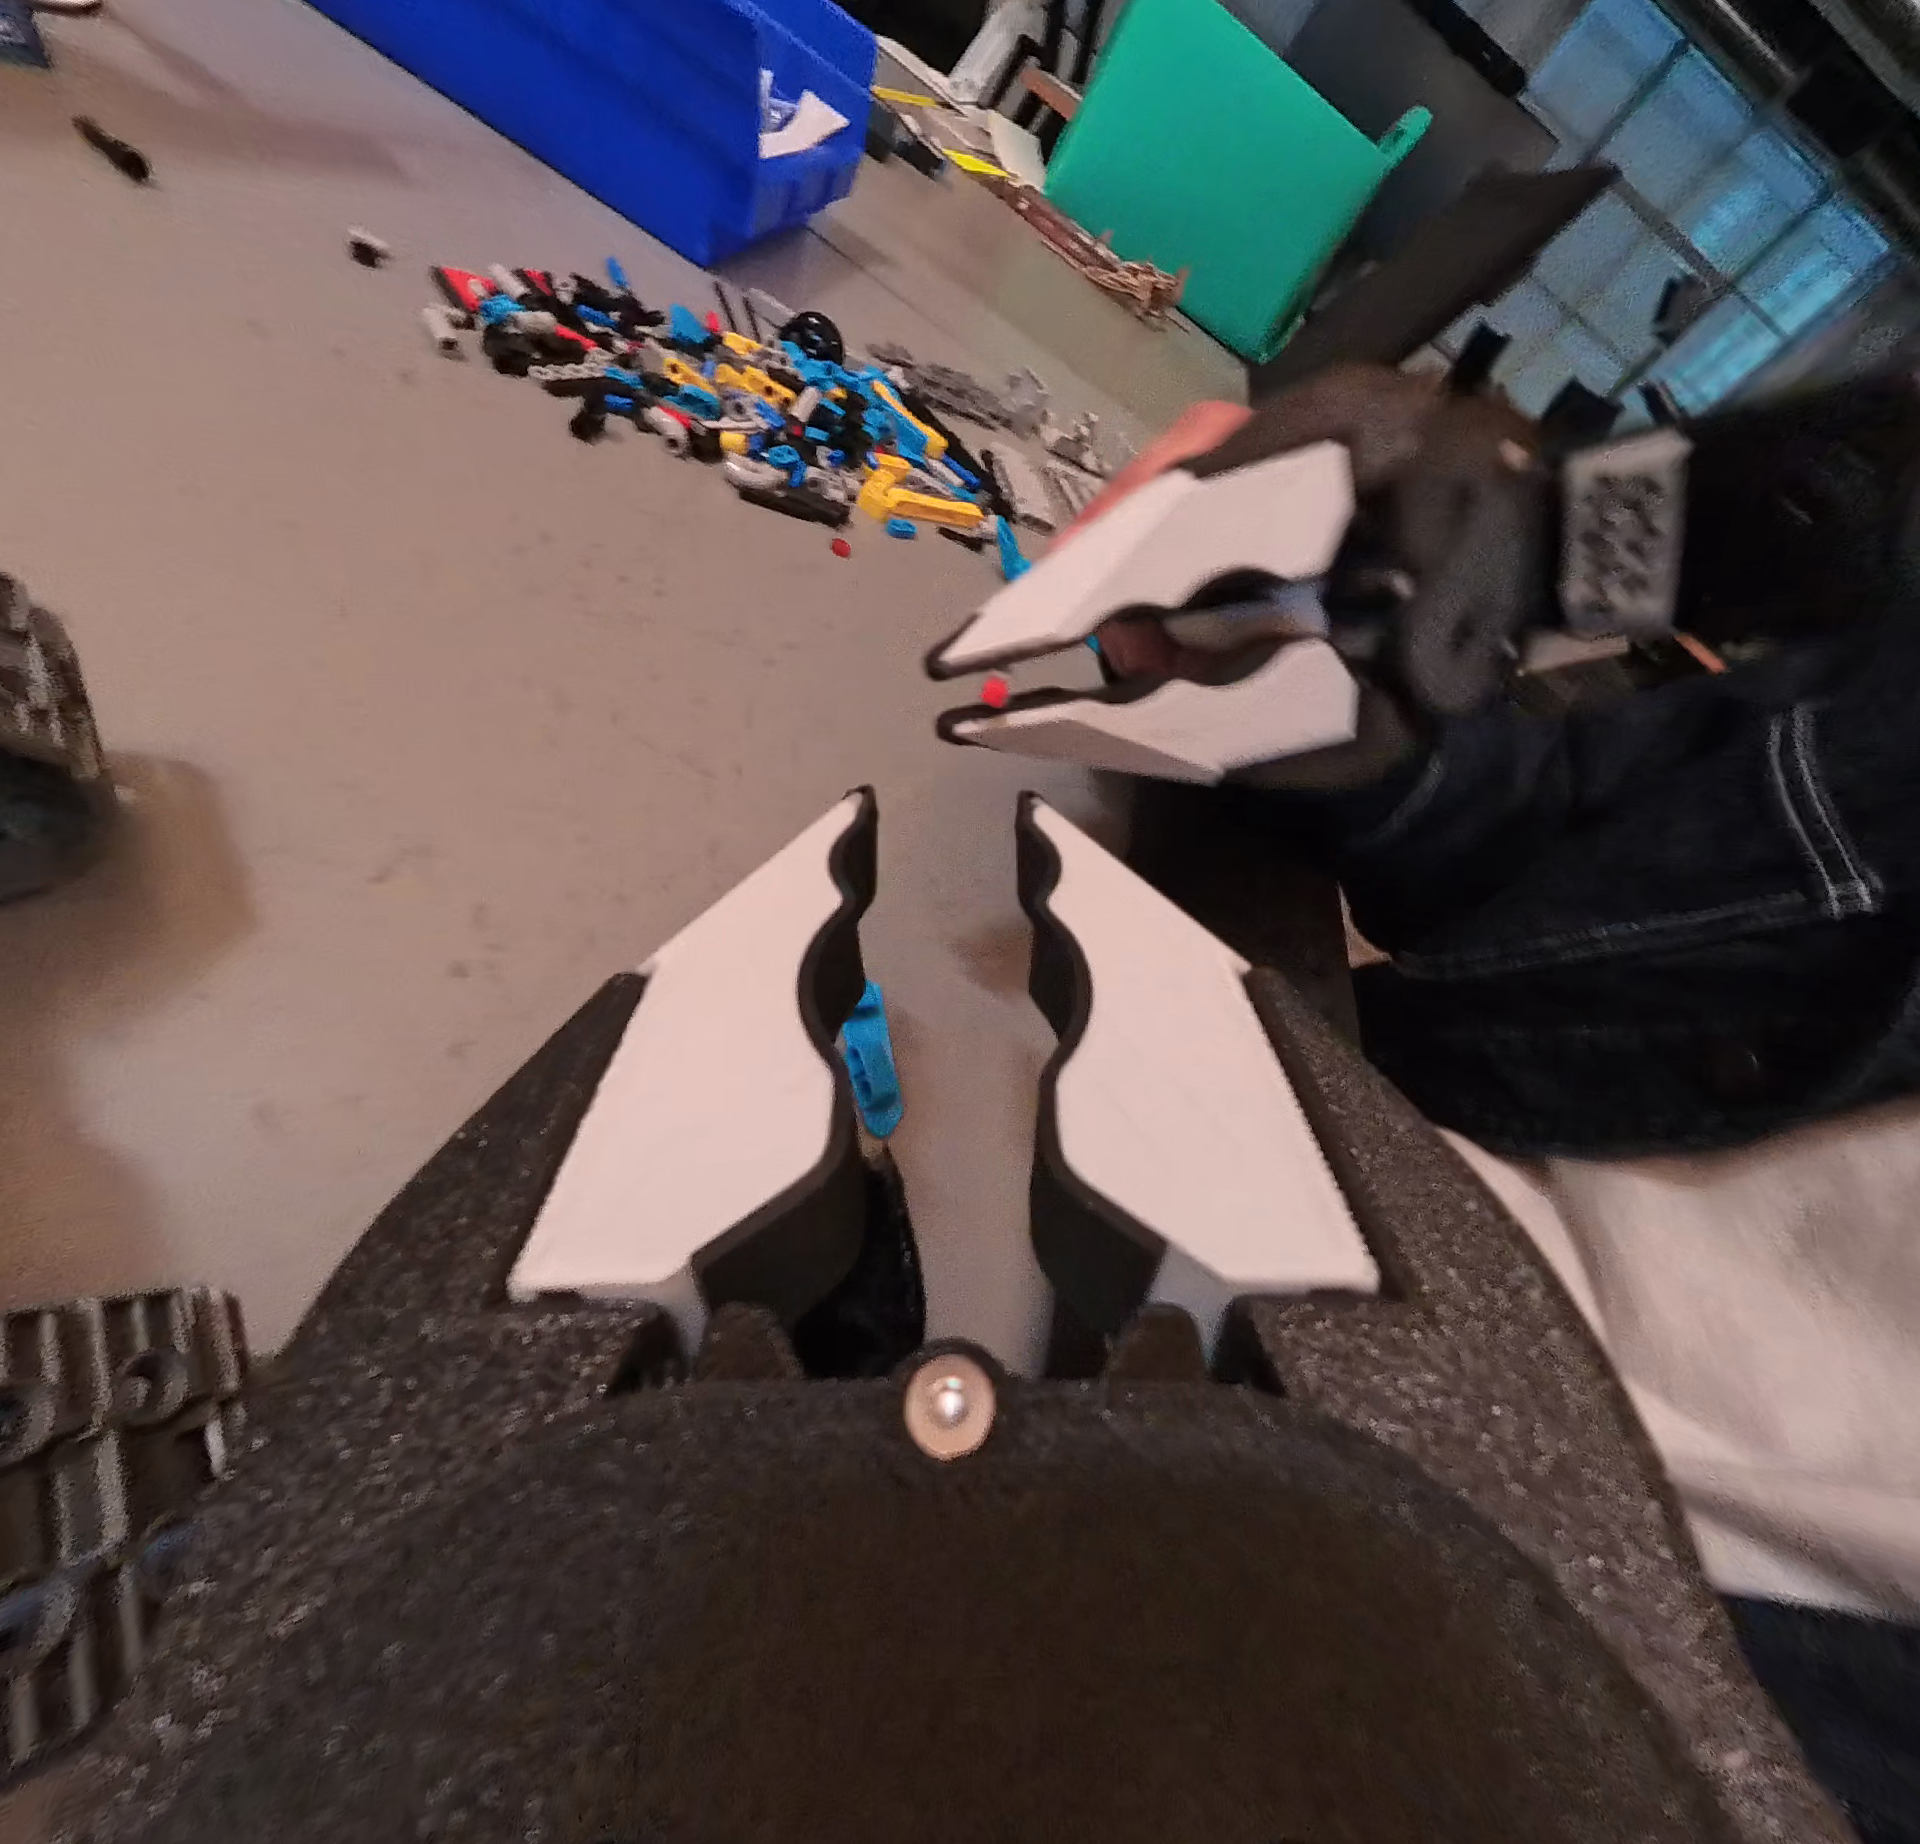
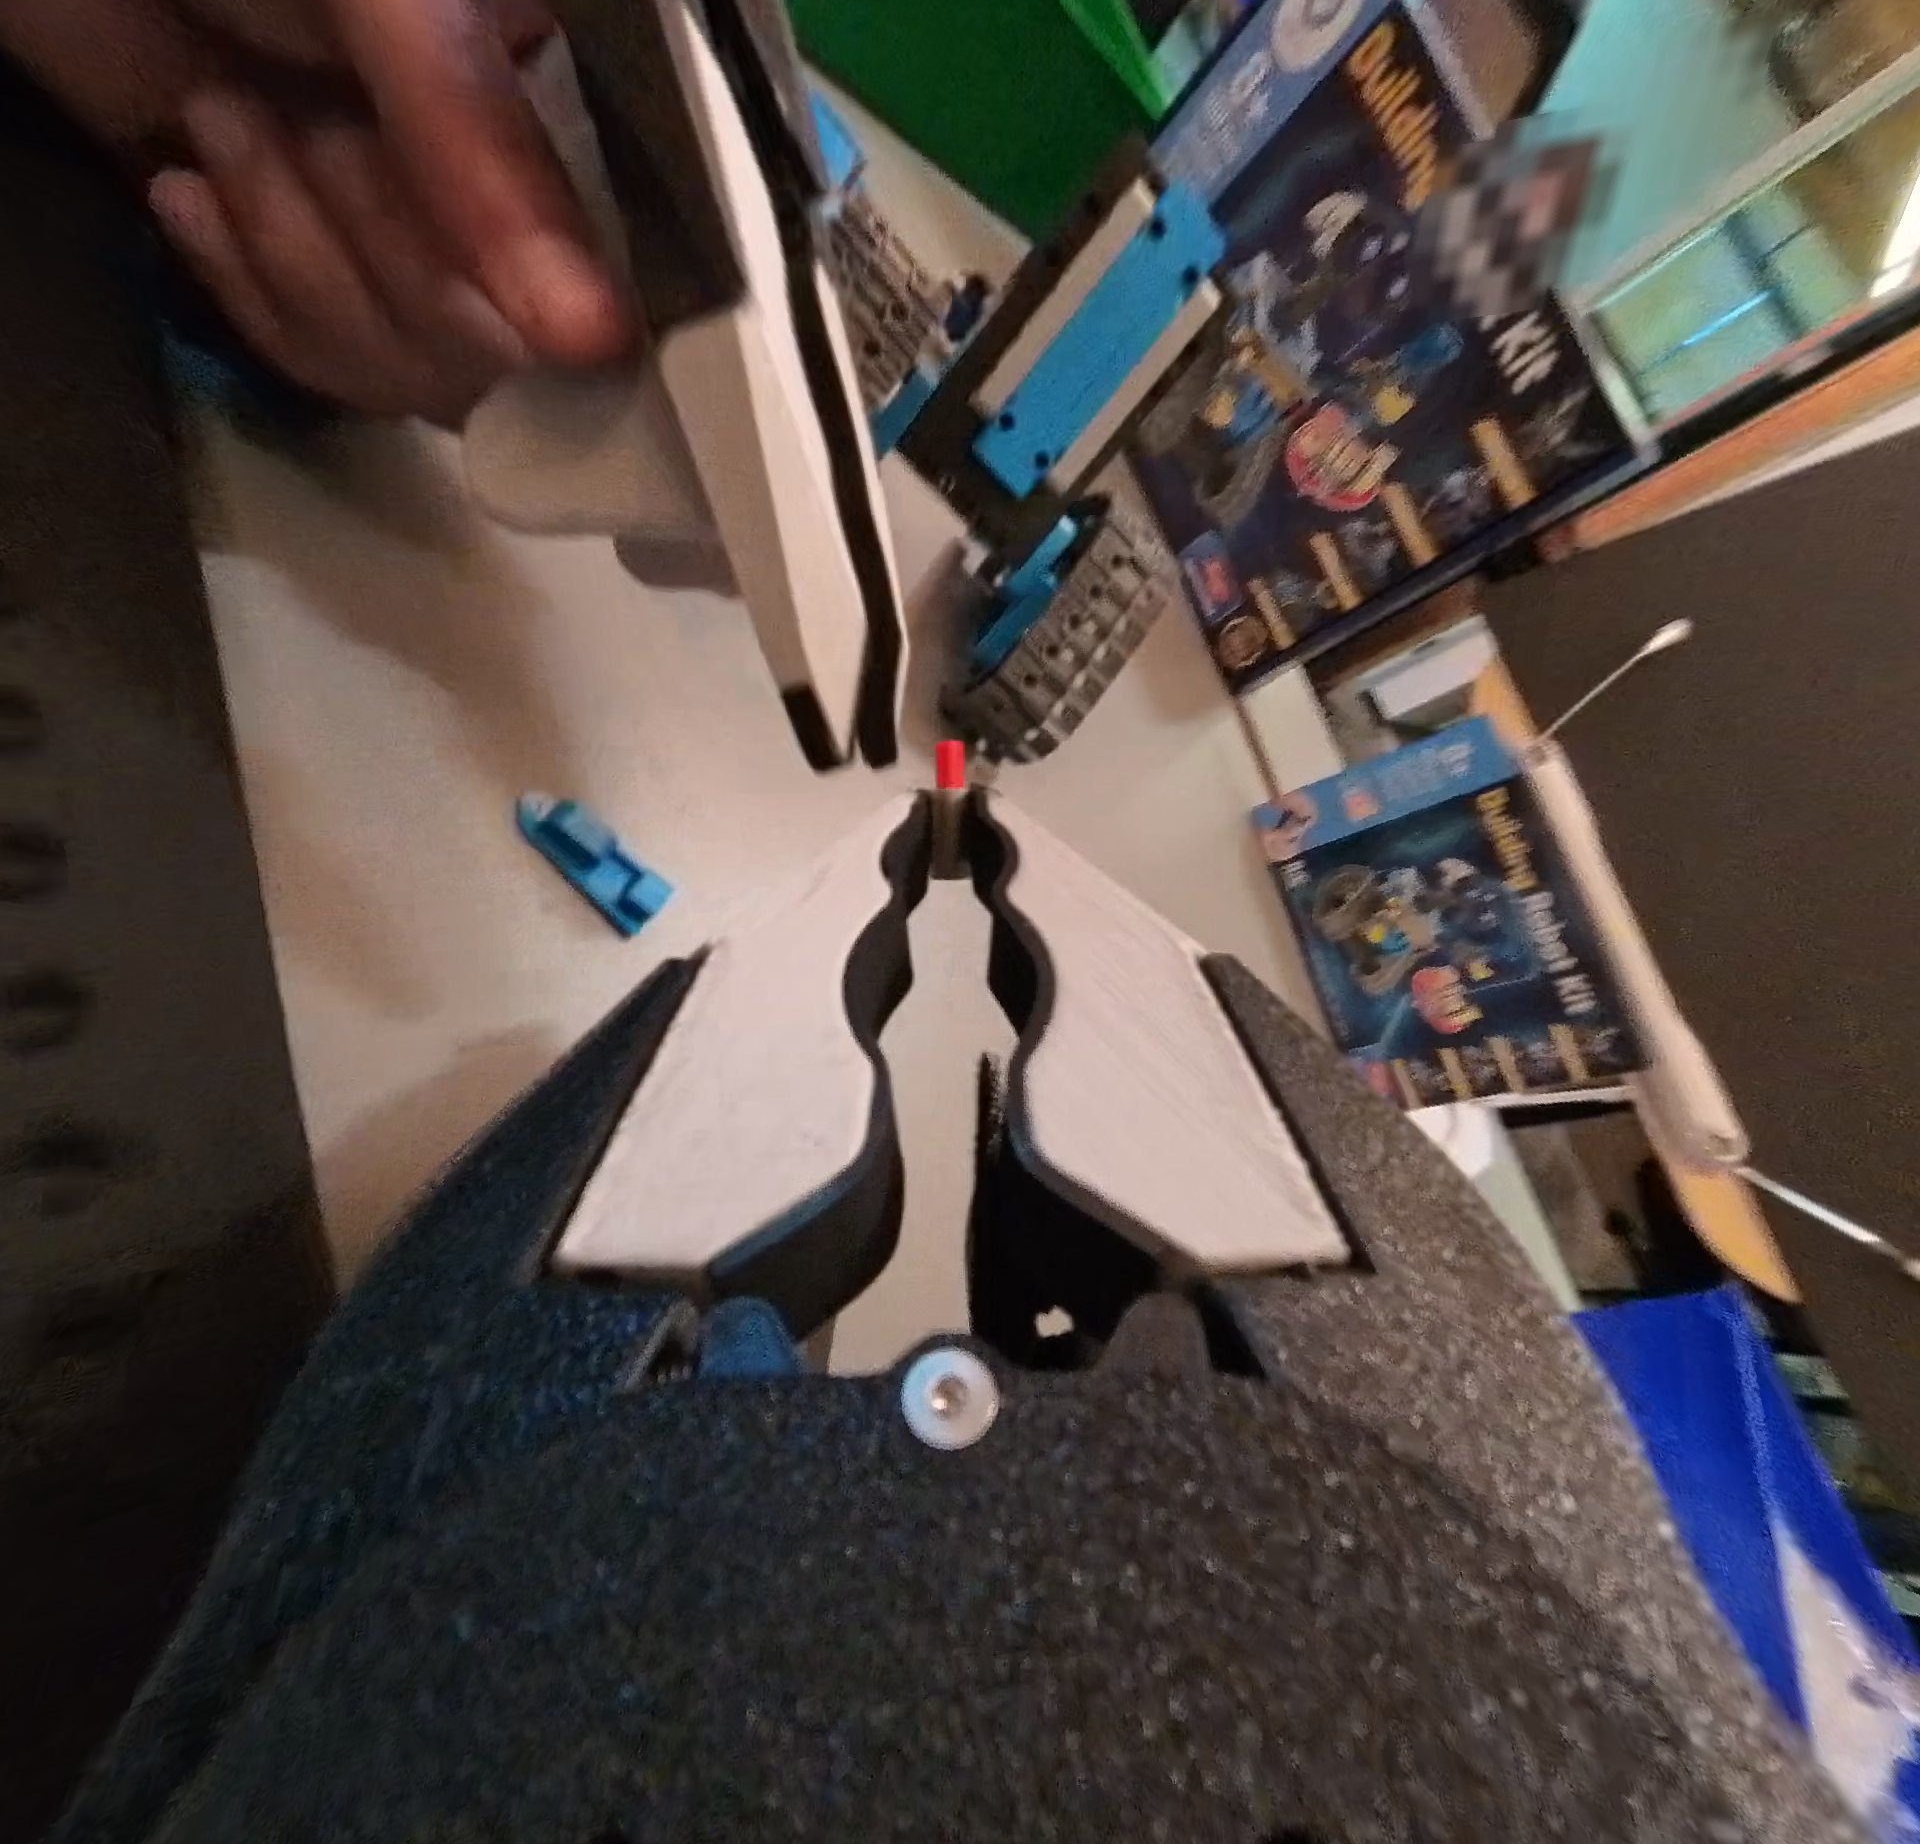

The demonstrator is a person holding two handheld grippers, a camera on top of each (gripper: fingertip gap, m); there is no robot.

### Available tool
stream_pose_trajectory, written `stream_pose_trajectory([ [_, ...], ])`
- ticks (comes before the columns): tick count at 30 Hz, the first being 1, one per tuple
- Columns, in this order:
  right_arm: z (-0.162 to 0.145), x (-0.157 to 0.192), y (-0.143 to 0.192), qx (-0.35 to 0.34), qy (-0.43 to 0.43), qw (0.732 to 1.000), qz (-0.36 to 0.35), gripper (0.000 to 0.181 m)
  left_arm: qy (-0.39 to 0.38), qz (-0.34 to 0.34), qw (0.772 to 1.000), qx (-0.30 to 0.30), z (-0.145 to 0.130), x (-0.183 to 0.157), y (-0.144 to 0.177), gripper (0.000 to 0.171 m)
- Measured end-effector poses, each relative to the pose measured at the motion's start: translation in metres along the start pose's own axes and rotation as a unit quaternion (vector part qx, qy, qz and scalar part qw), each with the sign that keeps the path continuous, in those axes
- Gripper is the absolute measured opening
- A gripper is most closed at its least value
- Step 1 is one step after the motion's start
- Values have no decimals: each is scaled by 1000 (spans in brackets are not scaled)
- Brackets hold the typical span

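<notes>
**A:** Your left gripper (image 1: 945, 807) first. State?

**B:** Fingers spread, nothing between the tips. A blue beam piece (image 1: 871, 1062) lies on the table (image 1: 416, 755) below, against the inner edge of your left finger as seen from the left wrist camera. Can't tell if it touches.

**A:** And your right gripper (image 2: 948, 807)?

**B:** Tips pressed in on a small red pin (image 2: 948, 764). It sits in a dark sleeve at the very tip, red end poking out past the fingers. Left wrist view agrees: red pin (image 1: 994, 691) at the mouth of your right gripper (image 1: 948, 695), which sits just ahead and to the right of your left one.

**A:** Around it?

**B:** From the right wrist camera your left gripper (image 2: 847, 745) hangs just beyond the pin, close, not touching. Your hand (image 2: 343, 163) is on its body. Blue beam piece (image 2: 592, 864) flat on the table (image 2: 436, 714) to the left.

**A:** Farther out?

**B:** Grey and blue brick assembly (image 2: 1049, 589) right behind the pin. Printed kit boxes (image 2: 1382, 423) stand past that. Left wrist view: loose parts pile (image 1: 727, 402) mid-table, blue bin (image 1: 582, 59) behind it, green panel (image 1: 1205, 173) at the far edge. Both frames are motion-blurred.
</notes>
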State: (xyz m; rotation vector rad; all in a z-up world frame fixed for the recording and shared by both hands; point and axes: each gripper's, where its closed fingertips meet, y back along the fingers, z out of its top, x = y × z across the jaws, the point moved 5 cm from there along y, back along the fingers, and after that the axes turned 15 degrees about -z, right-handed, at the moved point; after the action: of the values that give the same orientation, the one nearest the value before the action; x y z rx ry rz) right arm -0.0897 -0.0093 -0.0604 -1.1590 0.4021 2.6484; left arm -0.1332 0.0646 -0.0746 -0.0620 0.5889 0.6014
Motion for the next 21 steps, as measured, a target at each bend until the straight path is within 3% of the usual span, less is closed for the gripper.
stream_pose_trajectory([
  [3,19,-6,-4,-19,-21,997,-75,5,12,-11,997,-73,13,-2,7,25],
  [5,25,-14,-6,-25,-125,990,-67,5,26,-50,990,-128,22,-8,16,34],
  [6,29,-16,-7,-37,-207,977,-24,5,40,-73,984,-159,27,-10,21,34],
  [8,37,-20,-7,-71,-370,923,84,5,77,-118,969,-201,32,-11,28,32],
  [10,39,-29,-9,-105,-477,863,128,5,118,-183,951,-221,33,-17,29,30],
  [14,43,-45,-9,-180,-626,736,186,5,162,-277,906,-274,40,-28,29,30],
  [16,42,-42,-14,-182,-670,689,208,5,177,-298,893,-287,41,-30,25,29],
  [19,43,-36,-21,-176,-690,666,222,5,163,-274,907,-277,41,-29,19,28],
  [21,43,-31,-25,-157,-675,688,214,6,158,-278,902,-291,43,-30,24,26],
])
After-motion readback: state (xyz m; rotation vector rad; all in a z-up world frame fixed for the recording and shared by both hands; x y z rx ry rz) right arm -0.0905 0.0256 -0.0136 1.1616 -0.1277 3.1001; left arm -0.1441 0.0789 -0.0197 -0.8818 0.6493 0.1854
